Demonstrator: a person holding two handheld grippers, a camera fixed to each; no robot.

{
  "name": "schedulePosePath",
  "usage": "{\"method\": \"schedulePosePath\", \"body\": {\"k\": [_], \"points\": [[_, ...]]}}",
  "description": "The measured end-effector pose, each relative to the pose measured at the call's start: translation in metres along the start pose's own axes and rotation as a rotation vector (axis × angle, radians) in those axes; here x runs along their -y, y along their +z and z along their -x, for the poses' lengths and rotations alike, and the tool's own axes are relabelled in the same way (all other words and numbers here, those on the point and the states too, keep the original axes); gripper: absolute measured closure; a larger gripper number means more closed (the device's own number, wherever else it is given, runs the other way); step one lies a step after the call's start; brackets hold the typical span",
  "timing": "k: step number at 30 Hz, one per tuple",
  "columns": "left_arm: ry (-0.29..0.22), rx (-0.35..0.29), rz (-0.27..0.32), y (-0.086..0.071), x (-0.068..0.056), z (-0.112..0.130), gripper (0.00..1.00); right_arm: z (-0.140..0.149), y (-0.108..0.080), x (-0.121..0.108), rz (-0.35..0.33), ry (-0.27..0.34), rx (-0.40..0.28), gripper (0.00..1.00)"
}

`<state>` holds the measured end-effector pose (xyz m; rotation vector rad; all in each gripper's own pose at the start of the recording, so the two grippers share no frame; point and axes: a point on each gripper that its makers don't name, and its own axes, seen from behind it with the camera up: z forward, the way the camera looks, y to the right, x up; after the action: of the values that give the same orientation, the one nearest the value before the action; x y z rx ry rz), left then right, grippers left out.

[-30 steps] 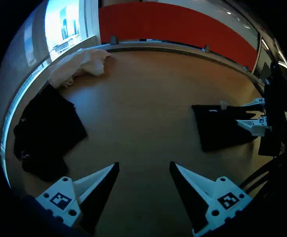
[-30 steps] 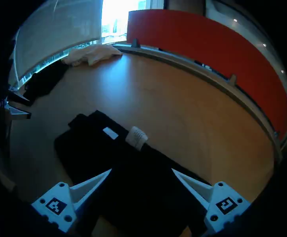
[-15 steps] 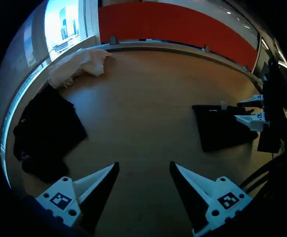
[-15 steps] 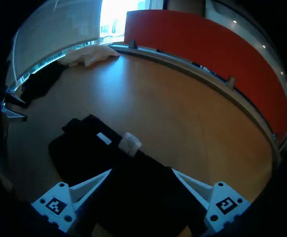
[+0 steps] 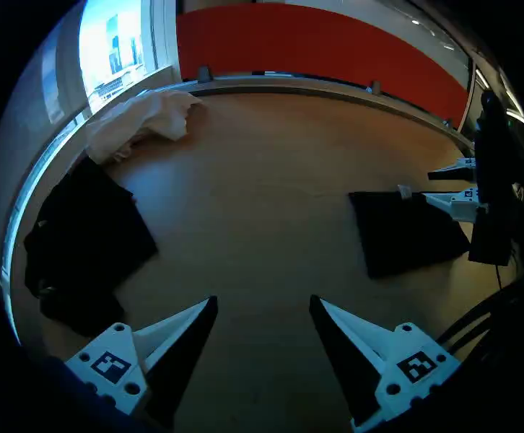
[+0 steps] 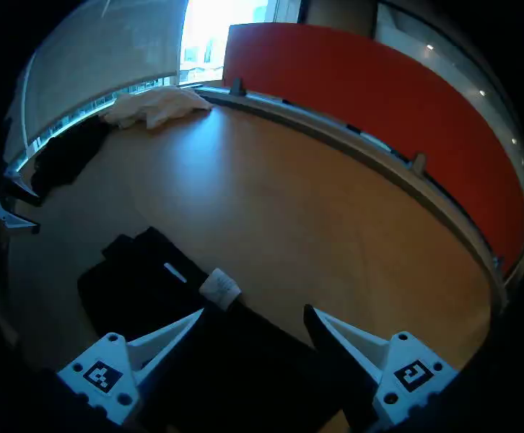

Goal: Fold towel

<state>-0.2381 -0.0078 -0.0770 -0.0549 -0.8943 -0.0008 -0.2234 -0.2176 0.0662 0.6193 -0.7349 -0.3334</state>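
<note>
Left gripper view: wooden table (image 5: 262, 180) below a red partition (image 5: 320, 43) and window (image 5: 114, 50), left claw (image 5: 262, 299) wide and empty, right claw (image 6: 253, 310) wide, empty, over the black towel (image 6: 139, 289).

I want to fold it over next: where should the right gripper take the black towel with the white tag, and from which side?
Probably the edge by the white tag, coming straight down from above with the right gripper open. The black towel lies flat on the table, so only an edge offers a pinch.
</note>
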Motion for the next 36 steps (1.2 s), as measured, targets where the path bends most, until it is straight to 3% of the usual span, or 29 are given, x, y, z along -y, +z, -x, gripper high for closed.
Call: {"method": "schedulePosePath", "body": {"k": [21,36], "points": [[0.001,0.000,0.002,-0.003,-0.002,0.001,0.06,-0.012,0.009,-0.013,0.009,-0.009,-0.005,0.03],[0.005,0.004,0.005,-0.003,-0.004,0.001,0.06,-0.010,0.006,-0.009,0.001,-0.014,-0.005,0.03]]}}
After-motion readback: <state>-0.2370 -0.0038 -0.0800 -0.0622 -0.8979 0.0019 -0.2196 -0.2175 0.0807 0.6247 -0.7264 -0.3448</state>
